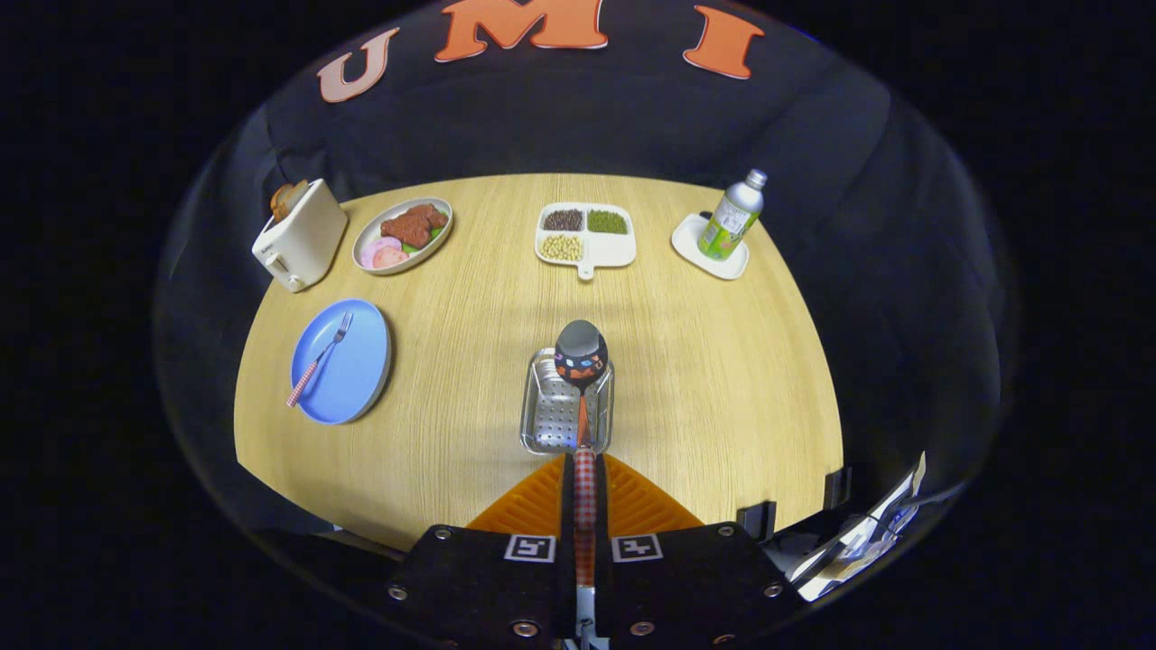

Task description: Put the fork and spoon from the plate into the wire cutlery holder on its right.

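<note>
While the fisheye warps the table edges, the centre reads clearly.

Gripper [585, 506]: bottom centre of frame, fingers [542, 510] closed on the checked handle of the spoon [581, 357], one on each side.
Spoon: held pointing forward, bowl at frame centre, over the far end of the holder [553, 420]; whether the bowl touches the holder or hangs above it I cannot tell from this angle.
Holder: perforated metal, rectangular, just ahead of the fingertips, centre of frame, on the table [722, 361].
Plate [357, 379]: blue, round, left of centre, well apart from the holder.
Fork [318, 359]: lying on the plate, tines toward the far side, checked handle toward the near rim.
Toaster [302, 236]: upper left of frame, at the table's far left edge, bread in the slot.
Food dish [372, 236]: oval, just right of the toaster, holding brown and pink pieces.
Tray [619, 253]: white, divided, upper centre, three compartments filled with beans or grains of different colours, the fourth bare.
Bottle [733, 217]: upper right, upright on a small white saucer [700, 255].
</note>
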{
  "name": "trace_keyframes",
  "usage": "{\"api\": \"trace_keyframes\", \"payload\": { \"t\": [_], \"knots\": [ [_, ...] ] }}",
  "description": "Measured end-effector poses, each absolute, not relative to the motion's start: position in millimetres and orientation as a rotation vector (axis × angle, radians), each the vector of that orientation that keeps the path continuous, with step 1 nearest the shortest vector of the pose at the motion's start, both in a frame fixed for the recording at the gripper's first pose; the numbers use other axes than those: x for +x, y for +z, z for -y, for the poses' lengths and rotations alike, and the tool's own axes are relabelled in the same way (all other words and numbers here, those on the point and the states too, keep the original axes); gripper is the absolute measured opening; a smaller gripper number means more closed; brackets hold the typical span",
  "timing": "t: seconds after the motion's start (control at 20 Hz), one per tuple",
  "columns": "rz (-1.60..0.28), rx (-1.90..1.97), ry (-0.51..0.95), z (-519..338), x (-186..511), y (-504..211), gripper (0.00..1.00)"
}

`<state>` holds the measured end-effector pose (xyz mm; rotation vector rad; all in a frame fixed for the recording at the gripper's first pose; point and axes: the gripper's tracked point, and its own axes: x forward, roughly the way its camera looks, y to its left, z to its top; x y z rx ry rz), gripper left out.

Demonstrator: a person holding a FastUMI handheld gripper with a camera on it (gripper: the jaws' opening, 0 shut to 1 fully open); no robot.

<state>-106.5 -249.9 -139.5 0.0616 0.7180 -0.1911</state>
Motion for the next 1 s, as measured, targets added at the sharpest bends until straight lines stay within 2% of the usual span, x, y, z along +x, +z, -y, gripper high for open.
{"api": "trace_keyframes", "payload": {
  "t": [0.8, 1.0],
  "knots": [
    [-1.098, 0.046, -0.049, 246, -74, -187, 0.08],
    [-1.123, 0.102, -0.037, 247, -63, -185, 0.08]
  ]
}}
